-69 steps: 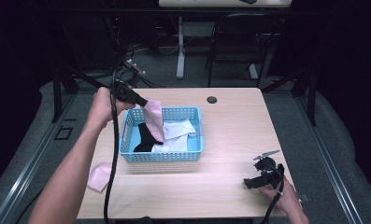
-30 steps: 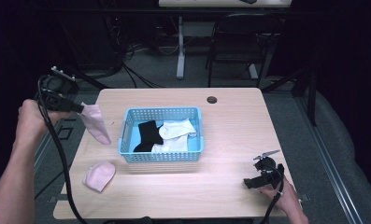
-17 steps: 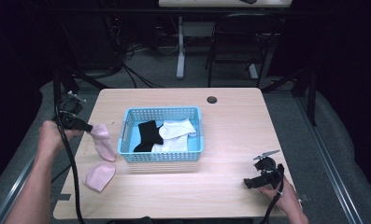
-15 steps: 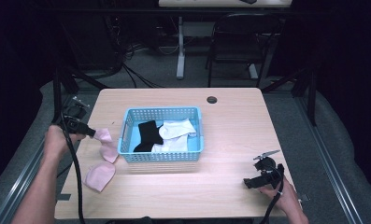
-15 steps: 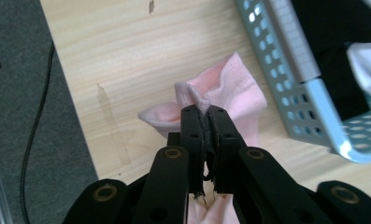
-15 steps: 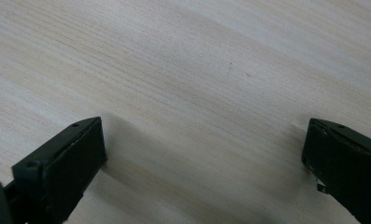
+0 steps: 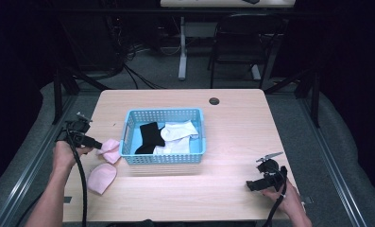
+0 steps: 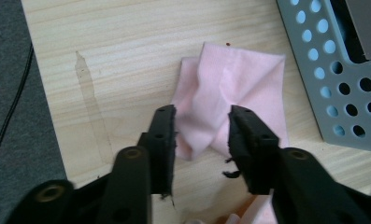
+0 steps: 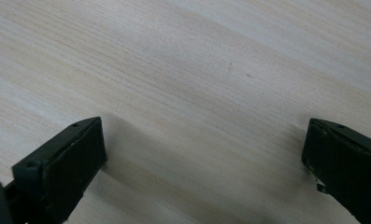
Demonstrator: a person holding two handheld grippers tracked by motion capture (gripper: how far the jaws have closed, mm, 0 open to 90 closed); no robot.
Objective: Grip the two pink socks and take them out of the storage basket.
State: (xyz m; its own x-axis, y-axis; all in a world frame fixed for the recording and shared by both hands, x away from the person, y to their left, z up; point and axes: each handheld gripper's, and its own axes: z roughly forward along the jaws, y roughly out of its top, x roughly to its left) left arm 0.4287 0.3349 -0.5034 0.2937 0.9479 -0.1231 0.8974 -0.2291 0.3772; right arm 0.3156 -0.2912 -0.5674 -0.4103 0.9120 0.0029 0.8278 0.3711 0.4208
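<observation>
1. Just left of the blue basket (image 7: 164,136), we saw the pink sock (image 8: 230,105) crumpled on the table (image 7: 232,184), its length running away from our left gripper (image 8: 201,128).
2. That gripper's jaws stood parted around the sock's near end, not clenched.
3. Our right gripper (image 9: 202,163), well right of the basket, gaped empty.
4. Another pink sock (image 7: 101,178) lay nearer us.

A pale wooden table (image 7: 232,118) stands on grey carpet (image 7: 336,142), lit brighter than the dark surroundings. Behind the table sits a black chair (image 7: 237,42), left of it a white desk leg (image 7: 182,52), with cables (image 7: 138,71) trailing farther left.
</observation>
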